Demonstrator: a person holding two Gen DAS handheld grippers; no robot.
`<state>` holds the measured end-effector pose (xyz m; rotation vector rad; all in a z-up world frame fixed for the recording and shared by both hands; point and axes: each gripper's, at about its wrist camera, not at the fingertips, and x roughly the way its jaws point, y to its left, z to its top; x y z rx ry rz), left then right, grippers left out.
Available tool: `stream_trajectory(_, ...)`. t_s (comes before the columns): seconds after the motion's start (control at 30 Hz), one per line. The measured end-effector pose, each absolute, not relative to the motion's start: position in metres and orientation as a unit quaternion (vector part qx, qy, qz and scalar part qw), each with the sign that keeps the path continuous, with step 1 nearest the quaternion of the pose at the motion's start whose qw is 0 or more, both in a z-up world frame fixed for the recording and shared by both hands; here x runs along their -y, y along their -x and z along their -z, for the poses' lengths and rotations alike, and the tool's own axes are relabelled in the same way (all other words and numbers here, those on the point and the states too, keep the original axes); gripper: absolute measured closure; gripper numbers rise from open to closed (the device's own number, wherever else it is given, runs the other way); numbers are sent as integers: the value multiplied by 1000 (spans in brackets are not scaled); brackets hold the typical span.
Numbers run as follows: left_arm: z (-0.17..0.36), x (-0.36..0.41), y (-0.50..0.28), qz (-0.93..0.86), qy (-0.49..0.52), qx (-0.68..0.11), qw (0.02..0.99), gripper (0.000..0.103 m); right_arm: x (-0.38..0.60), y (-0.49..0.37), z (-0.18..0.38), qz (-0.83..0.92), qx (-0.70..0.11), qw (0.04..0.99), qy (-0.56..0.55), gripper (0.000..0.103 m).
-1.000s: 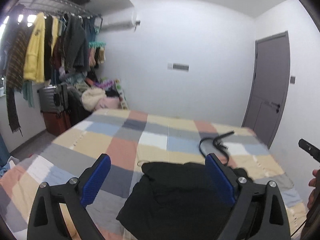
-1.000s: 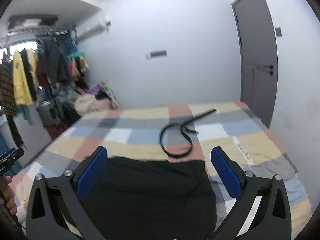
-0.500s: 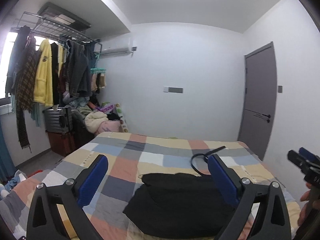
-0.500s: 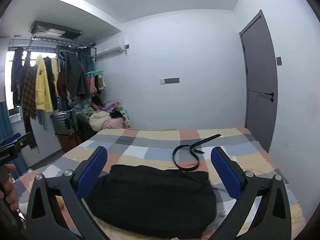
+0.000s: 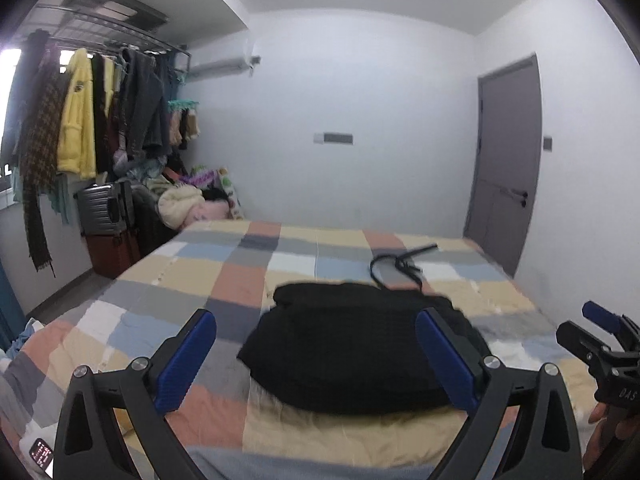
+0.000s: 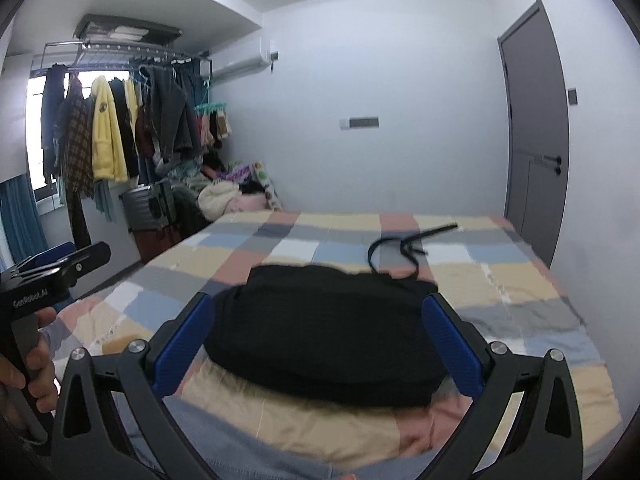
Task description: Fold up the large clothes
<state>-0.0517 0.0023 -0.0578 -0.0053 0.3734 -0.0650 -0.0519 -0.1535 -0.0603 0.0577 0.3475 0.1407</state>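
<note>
Folded black garment (image 5: 360, 344) lies on checked bedspread (image 5: 224, 276), near bed's front edge. Black belt (image 5: 400, 266) just behind garment, toward door (image 5: 508, 160). Left gripper (image 5: 316, 356) and right gripper (image 6: 320, 344) hover above garment, fingers spread wide, gripping nothing.
</note>
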Motion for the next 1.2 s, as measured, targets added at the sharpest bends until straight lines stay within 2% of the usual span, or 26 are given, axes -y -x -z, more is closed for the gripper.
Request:
stream_trajectory(0.4,124,-13,32,27,24,-275,961,2,174,53,121,-31,-256,965,-52,0)
stream_trajectory(1.2,136,0,17,36,39,-292,955,2,167,46,121,-14,-257,966,-41,0)
